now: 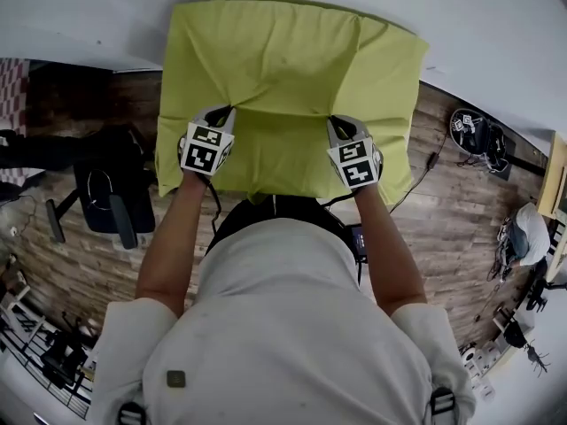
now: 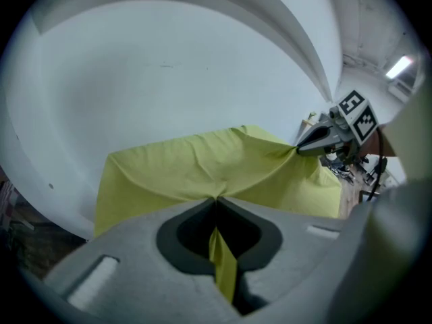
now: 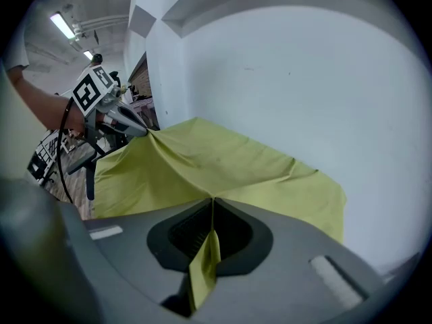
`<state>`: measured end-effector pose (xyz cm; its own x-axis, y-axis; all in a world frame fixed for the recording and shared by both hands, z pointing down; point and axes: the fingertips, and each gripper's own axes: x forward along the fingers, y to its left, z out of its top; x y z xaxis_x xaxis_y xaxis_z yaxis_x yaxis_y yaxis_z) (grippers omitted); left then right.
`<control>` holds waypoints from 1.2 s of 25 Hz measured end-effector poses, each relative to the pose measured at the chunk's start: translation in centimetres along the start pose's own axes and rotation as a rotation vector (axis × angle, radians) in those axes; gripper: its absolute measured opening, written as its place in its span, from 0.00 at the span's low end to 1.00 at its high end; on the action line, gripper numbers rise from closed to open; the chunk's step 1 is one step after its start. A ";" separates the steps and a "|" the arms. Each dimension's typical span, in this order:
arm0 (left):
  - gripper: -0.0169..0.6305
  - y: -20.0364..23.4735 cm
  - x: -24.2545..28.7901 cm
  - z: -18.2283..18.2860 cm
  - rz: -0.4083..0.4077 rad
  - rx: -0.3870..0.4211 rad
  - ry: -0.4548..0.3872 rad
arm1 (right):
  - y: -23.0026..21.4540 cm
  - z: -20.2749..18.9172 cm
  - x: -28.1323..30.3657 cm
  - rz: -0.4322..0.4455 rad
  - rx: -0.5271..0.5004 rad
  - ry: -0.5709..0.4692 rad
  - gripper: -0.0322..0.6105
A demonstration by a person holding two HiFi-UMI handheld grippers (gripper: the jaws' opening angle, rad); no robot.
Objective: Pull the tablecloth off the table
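Yellow-green fabric, the tablecloth [image 1: 283, 60], lies spread over the table, which is wholly hidden beneath it; the far edge sits close to a white wall [image 1: 496, 25] and the near edge hangs toward the person; the left gripper [image 2: 216, 202] is clamped tight on a thin fold of the near edge, a strip of cloth showing between its closed jaws; the right gripper [image 3: 212, 201] is clamped the same way on a second fold, well apart from the first; the cloth rises in a taut ridge to each pinch and sags between them; the likely trouble is a slip, since each hold takes only a narrow pleat of thin fabric and a sharp tug could draw it out of the jaws; an uneven pull, one side leading, could skew the cloth and catch it on a table corner, which would strain the other hold; once free, the trailing part may drop onto the wooden floor [image 1: 443, 211] and drag near the black chair [image 1: 111, 193] on the left or the cable [image 1: 434, 162] on the right
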<state>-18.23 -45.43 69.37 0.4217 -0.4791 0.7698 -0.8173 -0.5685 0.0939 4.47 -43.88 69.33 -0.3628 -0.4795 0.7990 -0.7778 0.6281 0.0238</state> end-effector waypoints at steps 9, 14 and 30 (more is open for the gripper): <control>0.04 0.0 -4.4 3.4 0.024 0.037 -0.092 | 0.2 3.8 -4.0 -0.064 0.006 -0.105 0.08; 0.04 0.2 -6.9 5.5 0.038 0.063 -0.143 | 0.3 6.0 -6.3 -0.091 0.008 -0.172 0.08; 0.04 0.2 -16.3 14.2 0.048 0.125 -0.366 | 0.4 14.0 -15.2 -0.223 -0.047 -0.372 0.08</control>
<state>-19.70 -47.24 47.84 0.5144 -0.7014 0.4934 -0.7952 -0.6056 -0.0318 2.50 -44.96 48.81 -0.3551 -0.7896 0.5005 -0.8373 0.5068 0.2054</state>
